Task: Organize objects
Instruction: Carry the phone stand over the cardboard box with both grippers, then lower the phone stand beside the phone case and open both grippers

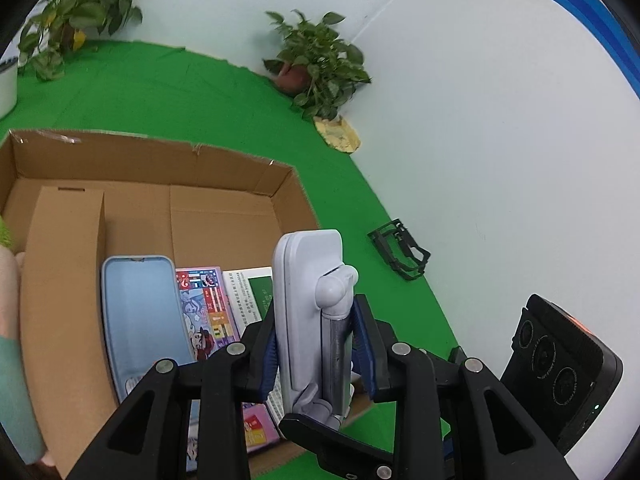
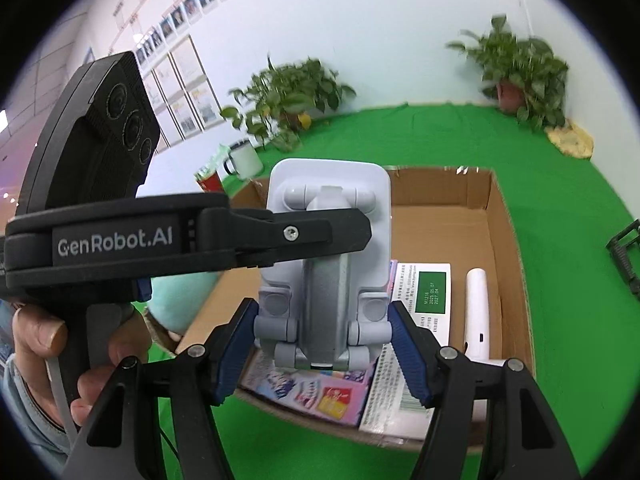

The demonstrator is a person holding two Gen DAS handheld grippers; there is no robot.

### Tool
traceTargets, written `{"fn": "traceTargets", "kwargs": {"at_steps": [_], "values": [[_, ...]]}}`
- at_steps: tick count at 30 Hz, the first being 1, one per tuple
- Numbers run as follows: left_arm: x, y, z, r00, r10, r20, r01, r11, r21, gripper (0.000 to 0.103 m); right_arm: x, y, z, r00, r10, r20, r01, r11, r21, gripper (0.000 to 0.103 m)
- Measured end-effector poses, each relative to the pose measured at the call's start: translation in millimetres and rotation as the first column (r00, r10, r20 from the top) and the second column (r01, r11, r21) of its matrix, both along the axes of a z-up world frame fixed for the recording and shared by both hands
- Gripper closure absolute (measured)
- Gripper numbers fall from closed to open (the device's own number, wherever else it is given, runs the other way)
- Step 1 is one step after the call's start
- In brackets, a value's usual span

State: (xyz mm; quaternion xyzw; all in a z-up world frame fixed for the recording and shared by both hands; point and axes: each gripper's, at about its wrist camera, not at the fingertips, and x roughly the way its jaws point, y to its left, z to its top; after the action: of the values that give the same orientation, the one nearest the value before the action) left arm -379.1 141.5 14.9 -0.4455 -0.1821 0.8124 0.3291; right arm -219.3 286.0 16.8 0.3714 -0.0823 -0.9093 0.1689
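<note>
Left wrist view takes in the green counter (image 1: pixel 208 92) first, then the open cardboard box (image 1: pixel 224 168) standing on it, with a blue case (image 1: pixel 140 320), a colourful pack (image 1: pixel 208 312) and a white leaflet box (image 1: pixel 248 292) lying flat inside. Above the box's near corner hangs the folded grey phone stand (image 1: pixel 308 300), gripped by both tools at once. The left tool (image 1: pixel 320 344) is clenched on its metal stem, blue pads pressing either side. In the right wrist view, the right tool (image 2: pixel 324 344) stands wider, its pads against the hinged feet at the stand's (image 2: pixel 328 248) base, so it too looks to be grasping. A hand (image 2: pixel 48 340) holds the left tool's handle at the left edge of that view.

The stand looks rigid, hard plastic and metal, fairly light but smooth, and its hinges may swing if squeezed off-centre. The stem or the flat sides of the base seem the safest places to hold; the plate's broad face would likely slip. A black wire frame (image 1: pixel 400 252) lies well apart on the counter
</note>
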Motion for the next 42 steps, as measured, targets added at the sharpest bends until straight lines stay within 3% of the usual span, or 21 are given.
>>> {"fn": "traceTargets", "kwargs": {"at_steps": [10, 17, 23, 25, 26, 29, 36, 39, 42], "values": [[-56, 6, -70, 0.986, -0.003, 0.169, 0.001, 1.000, 0.014, 0.074, -52, 14, -44, 0.981, 0.010, 0.195, -0.003, 0.999, -0.036, 0.038], [-73, 8, -111, 0.961, 0.002, 0.278, -0.008, 1.000, 0.020, 0.072, -67, 11, -65, 0.958, -0.030, 0.286, 0.017, 0.999, 0.048, 0.038], [-82, 0, -118, 0.944, 0.040, 0.329, -0.035, 0.999, -0.019, 0.067, -72, 5, -69, 0.951, -0.059, 0.304, 0.048, 0.998, 0.046, 0.037], [-81, -9, -111, 0.948, 0.073, 0.310, -0.057, 0.996, -0.063, 0.065, -72, 2, -71, 0.947, -0.061, 0.314, 0.052, 0.998, 0.037, 0.036], [-79, -14, -106, 0.951, 0.084, 0.299, -0.064, 0.995, -0.073, 0.056, -71, -1, -71, 0.949, -0.061, 0.311, 0.051, 0.998, 0.041, 0.035], [-66, -31, -85, 0.966, 0.118, 0.228, -0.099, 0.991, -0.093, 0.045, -69, -4, -69, 0.954, -0.046, 0.296, 0.038, 0.999, 0.033, 0.031], [-19, -60, -38, 0.984, 0.177, 0.016, -0.170, 0.964, -0.205, 0.043, -62, -7, -71, 0.965, -0.050, 0.258, 0.043, 0.999, 0.033, 0.031], [8, -70, -24, 0.968, 0.229, -0.103, -0.249, 0.934, -0.257, 0.036, -58, -12, -71, 0.969, -0.046, 0.243, 0.034, 0.998, 0.055, 0.030], [44, -86, -15, 0.919, 0.289, -0.270, -0.367, 0.877, -0.310, 0.026, -46, -17, -64, 0.981, -0.037, 0.189, 0.018, 0.995, 0.102, 0.028]]}}
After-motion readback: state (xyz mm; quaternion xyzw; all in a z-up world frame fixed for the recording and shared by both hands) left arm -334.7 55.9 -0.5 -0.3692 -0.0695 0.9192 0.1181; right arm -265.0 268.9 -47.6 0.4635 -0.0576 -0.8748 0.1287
